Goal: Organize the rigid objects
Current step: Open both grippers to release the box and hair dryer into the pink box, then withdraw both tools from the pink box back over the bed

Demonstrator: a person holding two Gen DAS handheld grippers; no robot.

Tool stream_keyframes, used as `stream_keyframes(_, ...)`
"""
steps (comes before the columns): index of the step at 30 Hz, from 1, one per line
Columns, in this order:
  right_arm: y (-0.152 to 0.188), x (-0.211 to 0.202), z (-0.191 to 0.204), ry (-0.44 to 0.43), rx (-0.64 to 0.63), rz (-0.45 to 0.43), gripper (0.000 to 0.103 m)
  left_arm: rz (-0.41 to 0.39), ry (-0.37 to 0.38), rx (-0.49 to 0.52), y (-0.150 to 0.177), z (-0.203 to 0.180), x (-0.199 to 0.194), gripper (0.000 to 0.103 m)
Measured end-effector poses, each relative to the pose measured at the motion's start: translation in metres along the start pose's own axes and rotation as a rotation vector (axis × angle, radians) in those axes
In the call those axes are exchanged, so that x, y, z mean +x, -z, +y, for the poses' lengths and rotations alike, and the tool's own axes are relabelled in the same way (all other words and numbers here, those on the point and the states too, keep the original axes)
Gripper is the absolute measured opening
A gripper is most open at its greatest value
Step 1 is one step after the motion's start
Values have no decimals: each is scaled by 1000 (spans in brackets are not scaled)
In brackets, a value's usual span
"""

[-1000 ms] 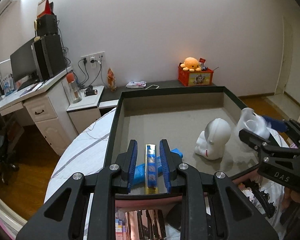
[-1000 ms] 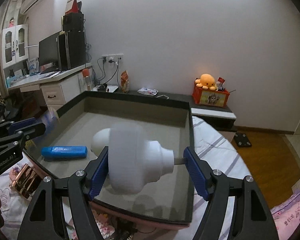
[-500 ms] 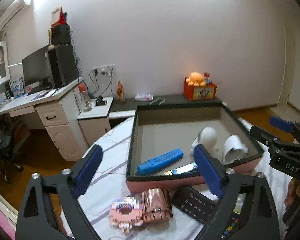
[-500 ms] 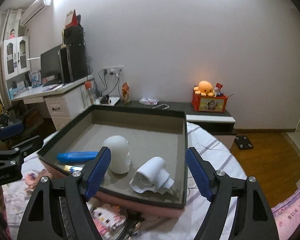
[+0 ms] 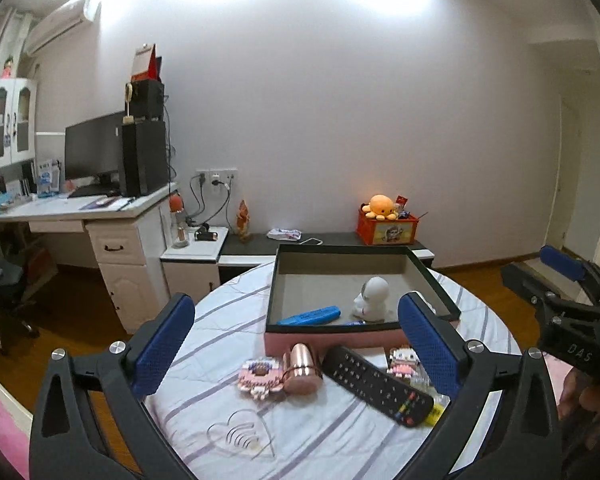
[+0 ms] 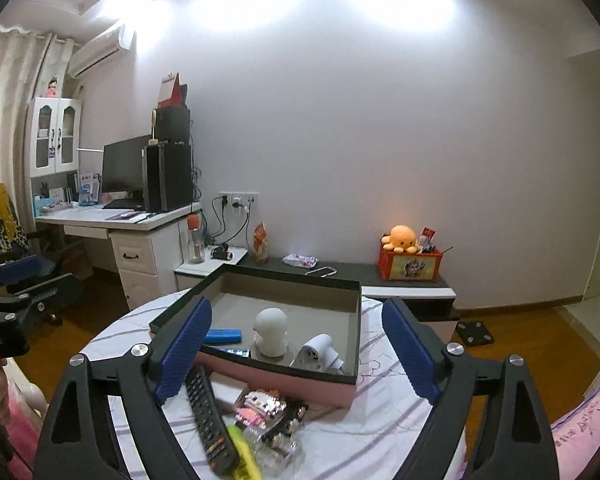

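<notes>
A pink box with a dark rim (image 5: 332, 328) (image 6: 284, 376) stands on the round striped table. Inside lie a blue marker (image 5: 310, 315) (image 6: 222, 335), a white astronaut figure (image 5: 372, 296) (image 6: 271, 332), a white plug adapter (image 6: 316, 354) and a small foil bar (image 6: 230, 351). In front of the box lie a black remote (image 5: 376, 384) (image 6: 210, 416), a copper cup (image 5: 301, 368), and pink block figures (image 5: 260, 374) (image 6: 262, 404). My left gripper (image 5: 296, 344) is open and empty, held back above the table. My right gripper (image 6: 296, 356) is open and empty too.
The right gripper also shows at the right edge of the left wrist view (image 5: 572, 304); the left gripper shows at the left edge of the right wrist view (image 6: 12, 304). A yellow pen (image 6: 242, 448) lies by the remote. A desk (image 5: 80, 216) and low shelf (image 5: 324, 240) stand behind.
Both grippers opened, leaving the foil bar and the white adapter in the box, then pulled back and up away from the box. The table's loose objects came into view.
</notes>
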State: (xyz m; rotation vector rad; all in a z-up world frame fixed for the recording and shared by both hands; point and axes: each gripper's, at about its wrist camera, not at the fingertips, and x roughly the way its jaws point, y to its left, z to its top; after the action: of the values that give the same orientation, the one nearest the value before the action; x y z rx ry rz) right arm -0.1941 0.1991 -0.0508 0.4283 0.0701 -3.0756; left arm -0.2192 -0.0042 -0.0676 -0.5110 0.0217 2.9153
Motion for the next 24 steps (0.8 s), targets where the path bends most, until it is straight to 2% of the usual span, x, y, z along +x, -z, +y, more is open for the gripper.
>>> stream_keyframes(5, 6, -27, 5, 18, -14, -11, 89, -10, 39, 7, 9, 3, -26, 103)
stream_keyframes(12, 13, -55, 4, 46, -4, -20, 89, -13, 17, 14, 15, 5, -46, 103)
stream_keyframes(24, 20, -58, 1, 54, 4, 14, 89, 32, 14, 21, 29, 10, -45, 103)
